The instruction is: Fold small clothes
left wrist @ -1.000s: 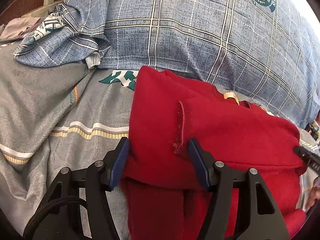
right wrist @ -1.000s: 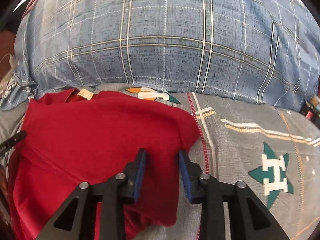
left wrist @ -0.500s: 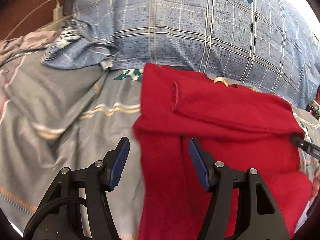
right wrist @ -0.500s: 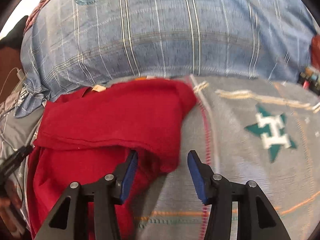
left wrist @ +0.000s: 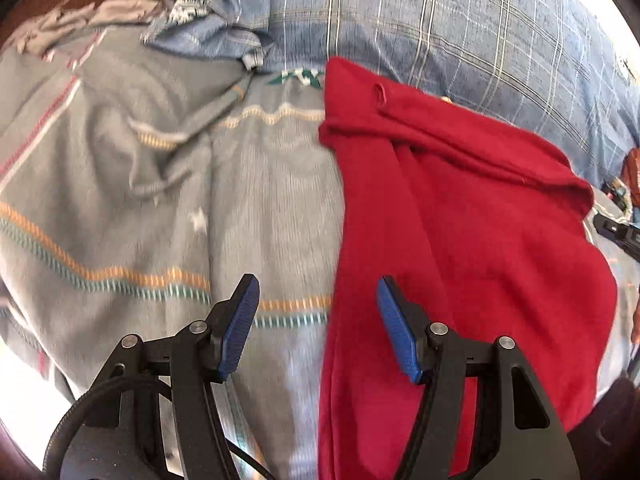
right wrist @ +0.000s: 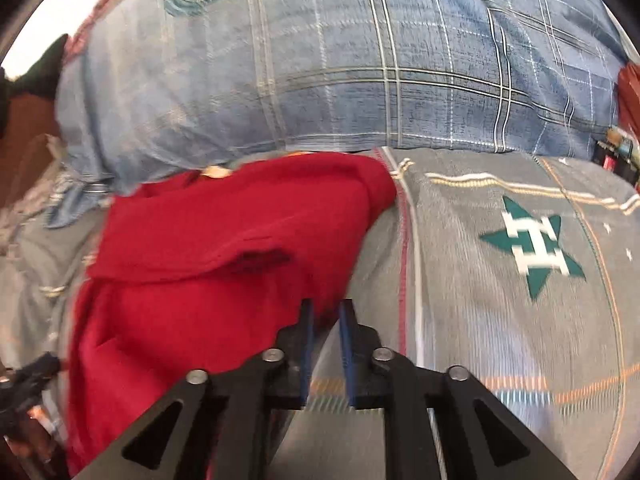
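We see a solid red garment [left wrist: 472, 240] on a grey bedspread [left wrist: 120, 200] (orange and teal stripes, green star [right wrist: 532, 240]); the pillow [right wrist: 360, 60] is blue plaid.

Before me, a blue plaid pillow [right wrist: 360, 60] atop my view's grey striped bedspread [left wrist: 120, 200] with green star emblem [right wrist: 532, 244].

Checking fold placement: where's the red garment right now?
The red garment lies on the grey bedspread, its top edge against the blue plaid pillow; right of centre in the left wrist view, left in the right.
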